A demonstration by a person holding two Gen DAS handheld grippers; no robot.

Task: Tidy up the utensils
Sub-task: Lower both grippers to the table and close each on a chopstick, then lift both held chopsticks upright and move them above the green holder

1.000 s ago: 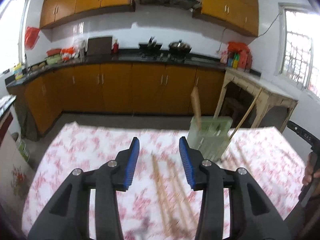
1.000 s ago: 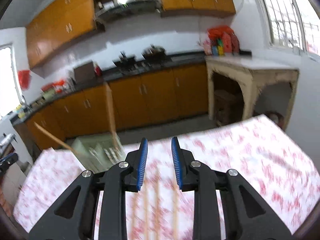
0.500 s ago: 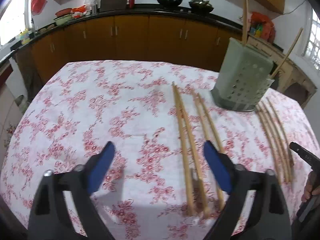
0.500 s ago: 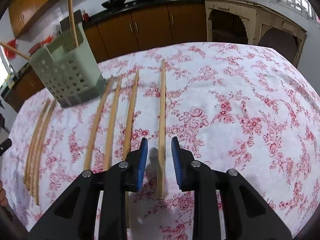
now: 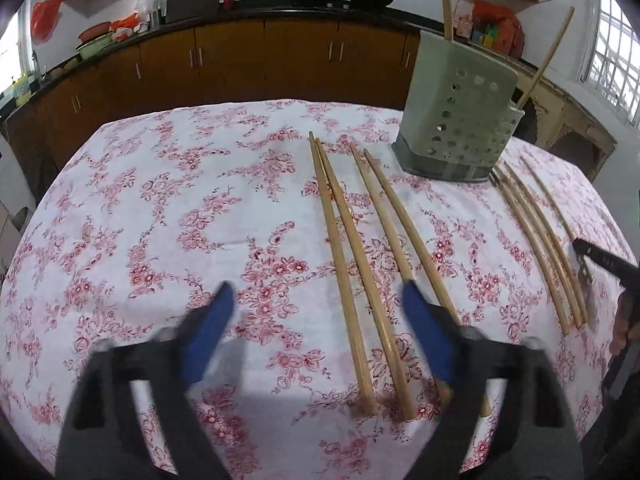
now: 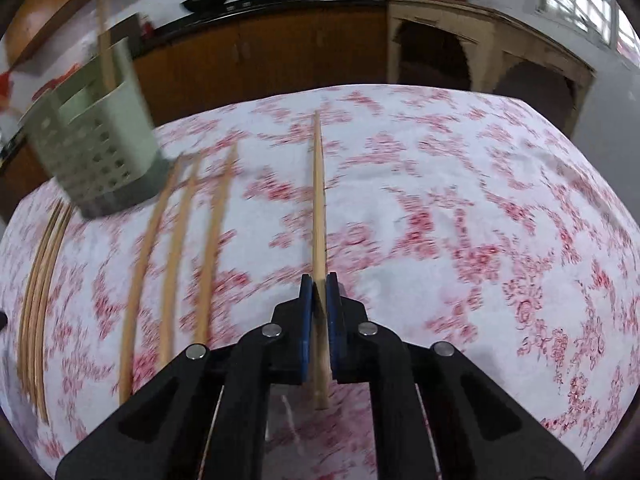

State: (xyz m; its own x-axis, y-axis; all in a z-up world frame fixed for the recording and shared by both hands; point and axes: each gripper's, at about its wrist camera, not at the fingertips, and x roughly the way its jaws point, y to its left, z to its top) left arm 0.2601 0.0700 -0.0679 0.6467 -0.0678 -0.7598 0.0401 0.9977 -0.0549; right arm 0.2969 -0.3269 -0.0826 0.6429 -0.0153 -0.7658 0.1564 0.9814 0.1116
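Several long wooden chopsticks lie on the floral tablecloth. A pale green perforated utensil holder (image 5: 456, 120) stands at the far right in the left wrist view, with two sticks upright in it; it also shows in the right wrist view (image 6: 92, 140). My left gripper (image 5: 320, 332) is wide open just above the cloth, its jaws either side of a pair of chopsticks (image 5: 352, 264). My right gripper (image 6: 319, 312) is shut on one chopstick (image 6: 319, 208) near its near end. Three loose chopsticks (image 6: 176, 248) lie to its left.
A further bundle of thin chopsticks (image 5: 540, 240) lies right of the holder, and shows at the left edge in the right wrist view (image 6: 38, 280). The table edge drops off toward brown kitchen cabinets (image 5: 240, 64) behind. A pale side table (image 6: 480, 40) stands at the back right.
Both grippers tipped down from the room to the table. My left gripper opened wide over a chopstick pair. My right gripper closed on a single chopstick.
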